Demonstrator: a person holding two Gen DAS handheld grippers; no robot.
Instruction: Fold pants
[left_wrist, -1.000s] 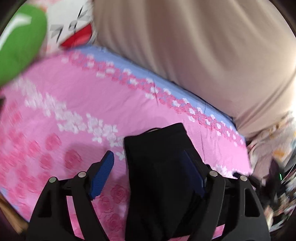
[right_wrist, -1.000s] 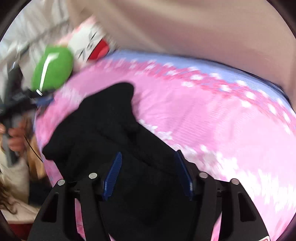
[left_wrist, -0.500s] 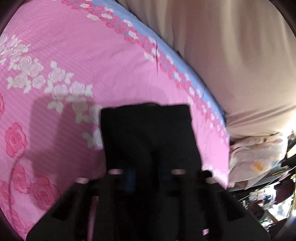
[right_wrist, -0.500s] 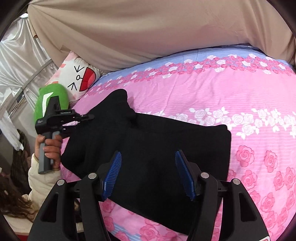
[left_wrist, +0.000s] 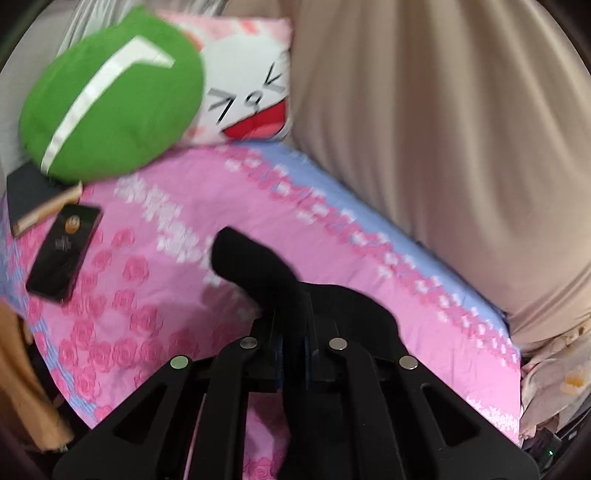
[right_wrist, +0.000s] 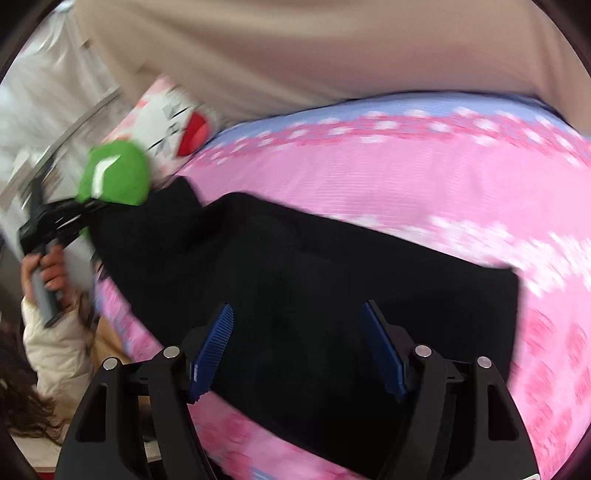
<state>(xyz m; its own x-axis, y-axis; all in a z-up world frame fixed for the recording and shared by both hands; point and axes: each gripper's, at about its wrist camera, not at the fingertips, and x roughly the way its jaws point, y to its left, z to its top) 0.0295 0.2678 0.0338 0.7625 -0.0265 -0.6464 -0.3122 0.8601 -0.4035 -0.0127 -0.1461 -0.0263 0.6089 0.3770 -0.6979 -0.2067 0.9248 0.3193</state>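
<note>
The black pants (right_wrist: 332, 280) lie spread across the pink floral bed sheet (right_wrist: 424, 184). My left gripper (left_wrist: 293, 339) is shut on the pants' left end (left_wrist: 258, 266) and holds it lifted; a fold of cloth sticks up past the fingers. In the right wrist view the left gripper (right_wrist: 66, 218) shows at the far left, held by a hand, with the cloth stretched from it. My right gripper (right_wrist: 299, 347) is open and empty, hovering over the middle of the pants with the blue pads (right_wrist: 212, 347) wide apart.
A green cushion (left_wrist: 110, 96) and a white cartoon-face pillow (left_wrist: 251, 88) lie at the head of the bed. A black phone (left_wrist: 64, 251) and a book (left_wrist: 33, 199) lie near the left edge. A beige curtain (left_wrist: 443, 129) hangs behind the bed.
My left gripper has shut on the end of the pants and lifted it, swinging toward the pillows. My right gripper stays open and has shifted over the pants.
</note>
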